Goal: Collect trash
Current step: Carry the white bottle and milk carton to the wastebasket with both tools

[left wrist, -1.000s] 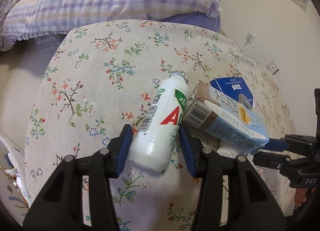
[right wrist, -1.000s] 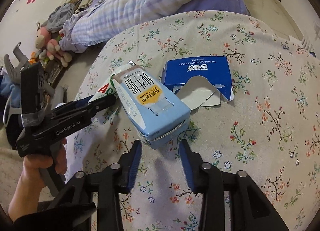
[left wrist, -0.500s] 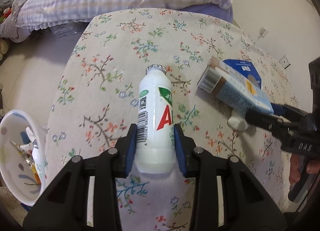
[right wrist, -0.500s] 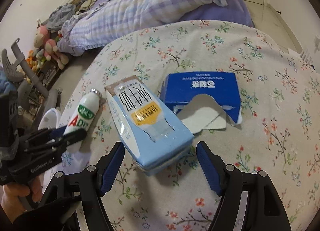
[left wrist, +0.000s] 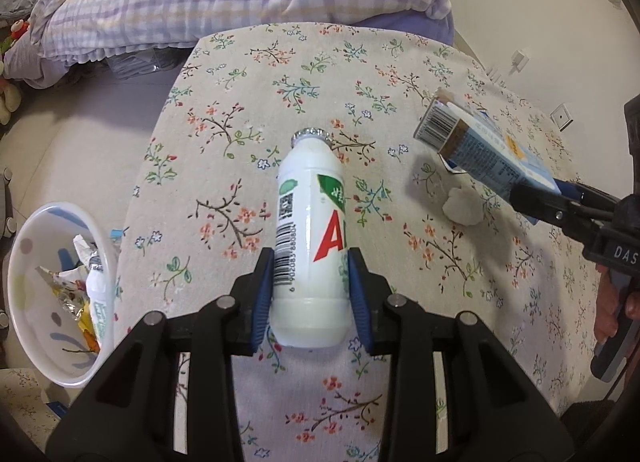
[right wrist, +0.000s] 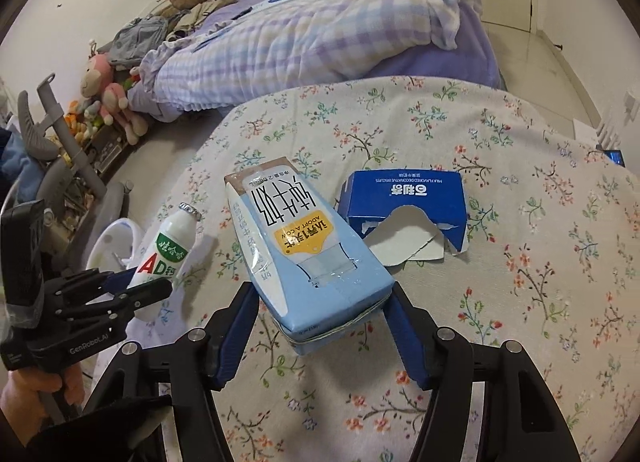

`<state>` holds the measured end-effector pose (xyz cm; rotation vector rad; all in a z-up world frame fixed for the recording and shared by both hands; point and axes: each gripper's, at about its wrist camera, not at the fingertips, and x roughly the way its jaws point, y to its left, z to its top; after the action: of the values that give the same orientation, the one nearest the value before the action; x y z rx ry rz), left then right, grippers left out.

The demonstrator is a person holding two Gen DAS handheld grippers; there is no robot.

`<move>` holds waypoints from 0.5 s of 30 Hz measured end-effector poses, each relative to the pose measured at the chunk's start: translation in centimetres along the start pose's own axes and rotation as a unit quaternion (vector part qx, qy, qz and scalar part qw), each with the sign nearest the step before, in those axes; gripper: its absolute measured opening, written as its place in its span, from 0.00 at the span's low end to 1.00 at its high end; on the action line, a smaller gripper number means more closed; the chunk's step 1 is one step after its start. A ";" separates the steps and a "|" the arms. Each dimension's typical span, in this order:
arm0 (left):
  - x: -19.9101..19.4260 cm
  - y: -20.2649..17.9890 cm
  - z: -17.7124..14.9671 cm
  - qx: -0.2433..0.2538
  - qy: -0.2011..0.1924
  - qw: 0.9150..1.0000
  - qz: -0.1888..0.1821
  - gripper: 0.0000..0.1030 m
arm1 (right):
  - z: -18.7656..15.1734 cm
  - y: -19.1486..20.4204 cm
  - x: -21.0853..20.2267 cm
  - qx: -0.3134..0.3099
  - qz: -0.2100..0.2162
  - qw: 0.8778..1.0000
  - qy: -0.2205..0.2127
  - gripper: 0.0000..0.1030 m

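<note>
Bin (left wrist: 48, 362) sits left of left gripper (left wrist: 311, 294), jaws clenched on bottle (left wrist: 310, 238), axis fwd; right gripper (right wrist: 320, 322) jaws clamp carton (right wrist: 304, 258).

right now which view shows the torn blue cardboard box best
The right wrist view: the torn blue cardboard box lies fully visible on the floral cloth, ripped flap showing. The left wrist view doesn't show it; the pale blue milk carton covers that spot.

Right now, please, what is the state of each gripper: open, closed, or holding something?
Left gripper: closed on the white drink bottle.
Right gripper: closed on the light blue milk carton, lifted off the floral tablecloth.
</note>
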<state>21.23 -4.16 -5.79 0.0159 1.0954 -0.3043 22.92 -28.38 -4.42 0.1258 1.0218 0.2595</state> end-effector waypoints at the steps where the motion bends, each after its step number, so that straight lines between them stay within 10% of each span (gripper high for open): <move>1: -0.2 0.0 -0.1 0.000 -0.002 1.000 0.000 0.36 | -0.1 0.2 -0.4 -0.004 0.000 1.000 -0.001 0.63; 15: -4.1 2.6 -2.3 -0.017 -0.028 0.999 0.014 0.36 | -1.9 3.7 -3.4 -0.038 -0.003 0.999 -0.010 0.63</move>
<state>18.14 -0.37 -3.59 -0.0072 1.0427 -0.2598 19.03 -25.77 -1.73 0.0567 0.9917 0.2906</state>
